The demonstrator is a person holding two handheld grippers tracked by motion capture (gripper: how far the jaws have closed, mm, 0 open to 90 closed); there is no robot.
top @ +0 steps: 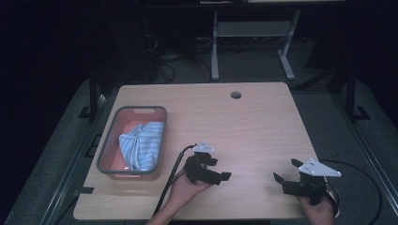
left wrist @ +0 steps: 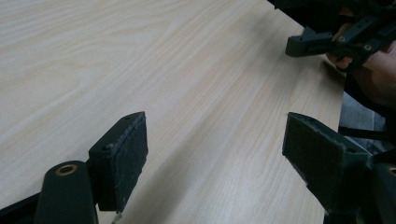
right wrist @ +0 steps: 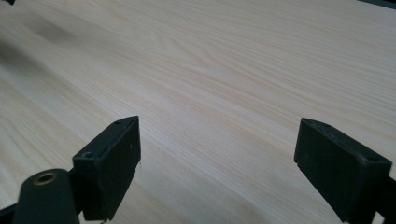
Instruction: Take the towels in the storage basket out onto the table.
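Both grippers hover over bare wooden surface [top: 253, 126] with nothing between their fingers: the left gripper [top: 224, 177] at about 6 o'clock and the right gripper [top: 278, 180] at about 4 o'clock are each spread wide and released. One blue striped cloth [top: 142, 145] lies bunched inside the grey-rimmed pink bin [top: 104, 154] at 9 o'clock, well apart from both. Judging by that, either the cloth is already stowed and the work is finished, or lifting it out has not begun.

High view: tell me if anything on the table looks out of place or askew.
Nothing stands out. The striped cloth lies bunched inside the bin at the table's left side. Nothing is spilled or damaged.
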